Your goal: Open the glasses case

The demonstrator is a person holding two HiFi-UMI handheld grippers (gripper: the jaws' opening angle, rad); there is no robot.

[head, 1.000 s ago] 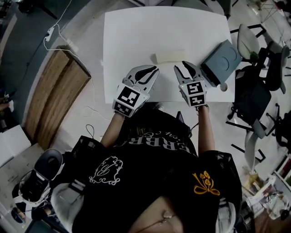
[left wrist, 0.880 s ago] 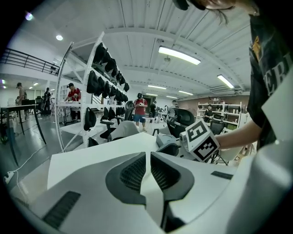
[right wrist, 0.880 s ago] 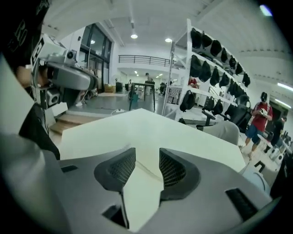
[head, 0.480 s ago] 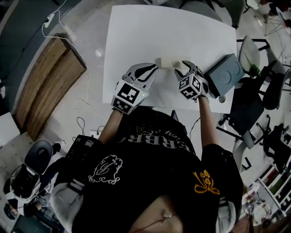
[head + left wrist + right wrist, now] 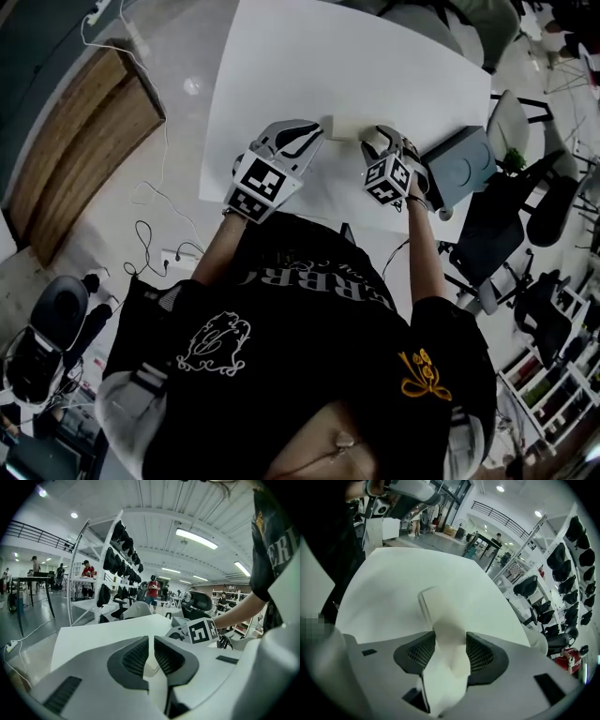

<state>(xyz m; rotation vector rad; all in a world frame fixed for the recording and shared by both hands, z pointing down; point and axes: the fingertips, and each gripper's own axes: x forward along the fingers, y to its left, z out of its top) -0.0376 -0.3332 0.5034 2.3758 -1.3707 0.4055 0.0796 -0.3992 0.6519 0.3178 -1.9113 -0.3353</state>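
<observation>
A cream glasses case lies shut on the white table, near its front edge. My right gripper points steeply down over the case's right end. In the right gripper view the case runs between the two wide-set pads of that gripper, which stands open around it. My left gripper sits at the case's left end, its tips close to it. In the left gripper view its jaws are together with only a thin slit, nothing gripped. The right gripper's marker cube shows beyond them.
A grey-blue box sits at the table's right corner, just right of my right gripper. Office chairs crowd the floor to the right. A wooden panel and loose cables lie on the floor to the left.
Both grippers have moved forward to the case. The right one has rolled, tipped downward and come down over the case's right end. The left one has closed in on the left end.
</observation>
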